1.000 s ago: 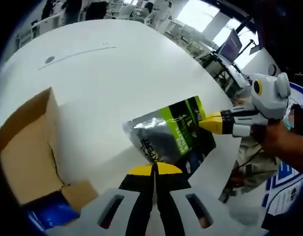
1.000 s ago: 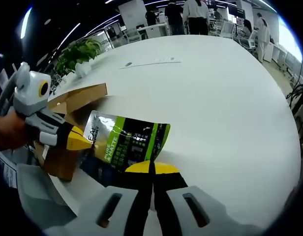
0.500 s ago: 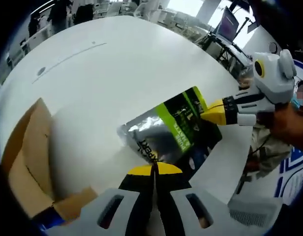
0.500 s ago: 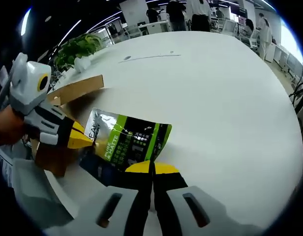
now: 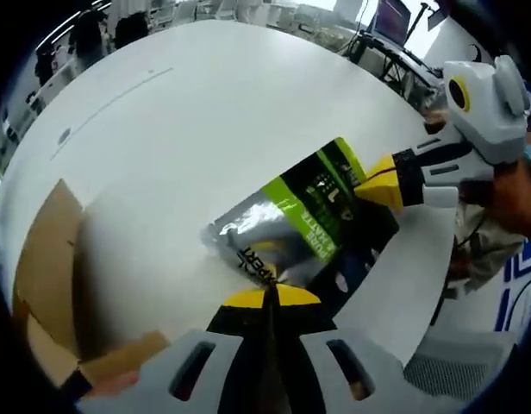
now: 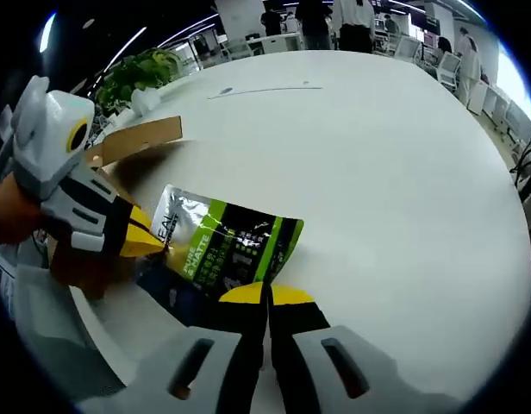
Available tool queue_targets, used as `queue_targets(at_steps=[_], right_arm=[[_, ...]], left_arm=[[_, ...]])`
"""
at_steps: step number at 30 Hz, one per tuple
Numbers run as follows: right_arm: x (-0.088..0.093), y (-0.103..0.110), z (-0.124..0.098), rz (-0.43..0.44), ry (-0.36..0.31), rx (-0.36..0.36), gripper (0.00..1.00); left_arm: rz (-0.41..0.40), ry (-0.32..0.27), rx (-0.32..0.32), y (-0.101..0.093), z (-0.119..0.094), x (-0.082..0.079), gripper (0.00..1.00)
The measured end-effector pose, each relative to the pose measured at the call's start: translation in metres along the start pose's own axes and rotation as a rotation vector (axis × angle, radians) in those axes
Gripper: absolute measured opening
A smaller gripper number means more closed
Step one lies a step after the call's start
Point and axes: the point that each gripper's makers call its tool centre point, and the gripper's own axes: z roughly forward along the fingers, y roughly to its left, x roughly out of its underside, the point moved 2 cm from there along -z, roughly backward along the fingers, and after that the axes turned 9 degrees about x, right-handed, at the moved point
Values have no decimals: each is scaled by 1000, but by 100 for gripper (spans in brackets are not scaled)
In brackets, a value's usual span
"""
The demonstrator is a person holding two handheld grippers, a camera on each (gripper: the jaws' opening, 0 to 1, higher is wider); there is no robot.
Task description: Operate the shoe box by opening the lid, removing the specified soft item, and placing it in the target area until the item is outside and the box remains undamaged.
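Pouch (image 5: 300, 228), silver with green panel, held flat.

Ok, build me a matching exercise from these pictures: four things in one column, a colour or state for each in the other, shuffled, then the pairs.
Things:
1. pouch
2. shoe box
3. table
4. left gripper

States:
A. plain white top
B. brown cardboard, flap standing open
C. green and silver, held at two edges above the table
D. yellow-tipped, shut on the pouch's edge

Pairs: 1-C, 2-B, 3-A, 4-D. The right gripper grips the pouch's opposite edge.
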Motion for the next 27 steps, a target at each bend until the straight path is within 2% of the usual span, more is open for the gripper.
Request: queue_targets(at_steps=[7, 11, 17, 22, 27], right_arm=[[3, -6, 1, -16, -6, 19, 3], [-1, -14, -3, -17, -31, 43, 12], [-10, -21, -15, -2, -70, 74, 21], [-19, -20, -29, 8, -93, 84, 20], [-27, -8, -48, 2, -118, 82, 19]], left_arm=[[35, 7, -36, 4, -2, 1, 3], [40, -5, -36, 2, -6, 0, 3], [29, -99, -34, -3, -29, -13, 7], [17, -155, -35, -5, -51, -21, 9], [15, -216, -30, -10, -80, -20, 9]])
